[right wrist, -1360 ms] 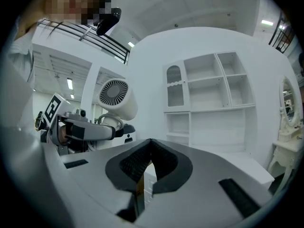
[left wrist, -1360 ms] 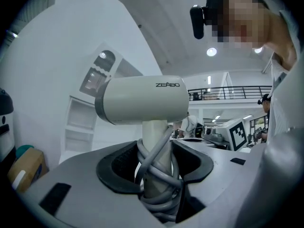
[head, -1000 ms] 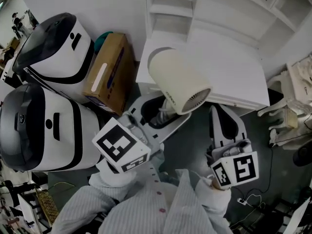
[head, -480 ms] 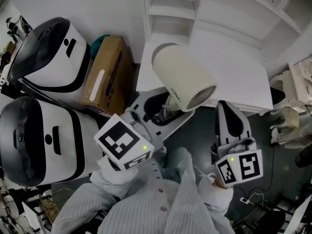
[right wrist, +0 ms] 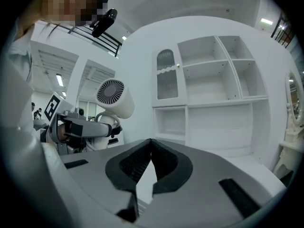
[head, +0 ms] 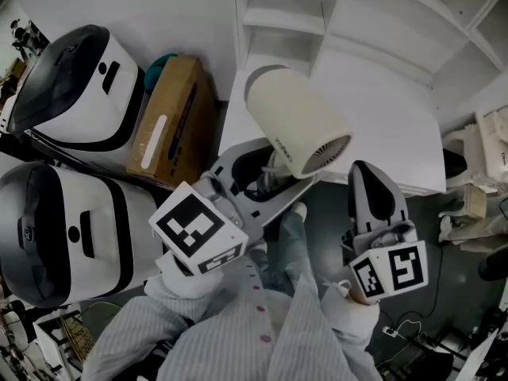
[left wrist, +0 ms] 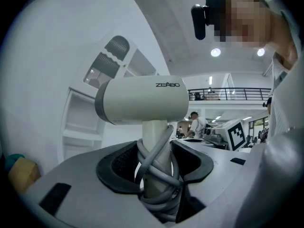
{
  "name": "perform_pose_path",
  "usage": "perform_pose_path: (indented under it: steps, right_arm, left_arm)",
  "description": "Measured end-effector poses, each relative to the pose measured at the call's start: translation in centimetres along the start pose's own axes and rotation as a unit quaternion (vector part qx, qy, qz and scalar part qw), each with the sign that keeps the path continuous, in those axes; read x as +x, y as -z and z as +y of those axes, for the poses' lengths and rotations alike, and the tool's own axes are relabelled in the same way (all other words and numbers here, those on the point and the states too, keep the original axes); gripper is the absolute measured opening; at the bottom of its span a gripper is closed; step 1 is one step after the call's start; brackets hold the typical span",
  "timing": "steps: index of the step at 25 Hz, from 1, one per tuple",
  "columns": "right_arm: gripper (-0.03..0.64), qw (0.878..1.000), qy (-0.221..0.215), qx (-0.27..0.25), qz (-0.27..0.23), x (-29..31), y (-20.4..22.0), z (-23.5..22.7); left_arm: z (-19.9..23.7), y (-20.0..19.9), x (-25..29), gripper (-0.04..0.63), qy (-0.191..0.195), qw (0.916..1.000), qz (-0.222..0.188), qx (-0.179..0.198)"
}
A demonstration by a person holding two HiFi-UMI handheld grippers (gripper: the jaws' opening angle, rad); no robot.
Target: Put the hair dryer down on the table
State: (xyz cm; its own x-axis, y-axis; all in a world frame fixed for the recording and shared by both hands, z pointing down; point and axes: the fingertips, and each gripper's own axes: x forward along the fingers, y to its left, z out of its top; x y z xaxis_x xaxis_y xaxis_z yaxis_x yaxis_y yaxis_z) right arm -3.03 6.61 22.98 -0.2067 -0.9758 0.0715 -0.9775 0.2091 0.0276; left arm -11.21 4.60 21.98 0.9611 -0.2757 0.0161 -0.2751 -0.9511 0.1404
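A cream hair dryer [head: 295,132] with a grey cord wound round its handle stands upright in my left gripper [head: 258,182], which is shut on the handle. It hangs over the near left edge of the white table [head: 381,125]. In the left gripper view the hair dryer's barrel [left wrist: 142,100] lies crosswise above the jaws, and the cord [left wrist: 159,172] fills the gap between them. My right gripper [head: 371,193] hovers to the right, shut, with nothing in it. The right gripper view shows the hair dryer's grille [right wrist: 110,93] at the left.
White shelving [head: 341,14] rises behind the table. Two large white and black machines [head: 71,157] and a cardboard box [head: 171,117] stand on the left. White furniture [head: 476,173] and cables lie on the dark floor at the right.
The hair dryer and my left gripper have shifted slightly right and toward the table. My right gripper has moved a little right and up.
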Motion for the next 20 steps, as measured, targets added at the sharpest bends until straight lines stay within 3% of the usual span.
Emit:
perform_pose_path:
  steps: [11, 20]
  right_arm:
    - [0.011, 1.0, -0.007, -0.007, -0.001, 5.6, -0.8, -9.7]
    - [0.011, 0.998, -0.06, -0.006, 0.002, 10.7, -1.7, -17.2]
  left_arm:
    - [4.8, -1.2, 9.6, 0.219, -0.014, 0.9999, -0.01, -0.003]
    - [8.7, -2.7, 16.9, 0.219, -0.067, 0.9977, -0.012, -0.009]
